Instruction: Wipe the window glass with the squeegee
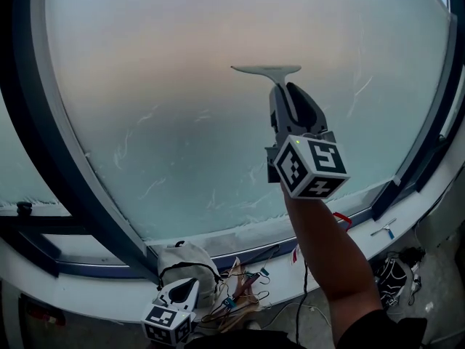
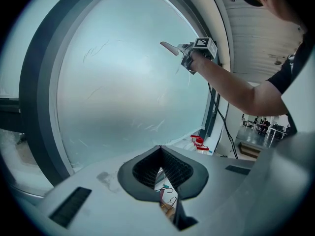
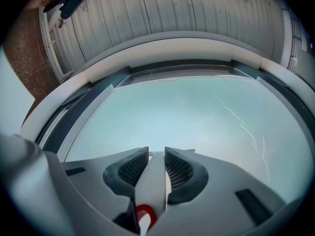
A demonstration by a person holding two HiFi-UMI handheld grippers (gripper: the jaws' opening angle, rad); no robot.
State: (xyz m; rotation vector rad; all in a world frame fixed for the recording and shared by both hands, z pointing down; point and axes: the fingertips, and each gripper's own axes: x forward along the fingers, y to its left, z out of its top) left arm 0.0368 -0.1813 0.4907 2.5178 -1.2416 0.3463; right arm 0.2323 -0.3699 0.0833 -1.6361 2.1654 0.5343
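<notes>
The window glass [image 1: 218, 107] is a big frosted pane with thin streaks on it. A white squeegee [image 1: 266, 69] has its blade flat against the pane, a little right of centre. My right gripper [image 1: 288, 94] is shut on its handle, raised at arm's length. In the right gripper view the white handle [image 3: 152, 181] runs between the two pads, and the glass [image 3: 197, 117] fills the space ahead. My left gripper [image 1: 182, 294] hangs low by the sill, shut and holding nothing. From the left gripper view the squeegee [image 2: 170, 48] shows far up on the pane.
A dark blue frame [image 1: 73, 187] borders the pane, with a white sill [image 1: 94, 297] below it. On the sill lie a pale bag [image 1: 187, 262], tangled cables [image 1: 243, 293] and a red item [image 1: 341, 218]. A dark bundle [image 1: 396, 271] lies lower right.
</notes>
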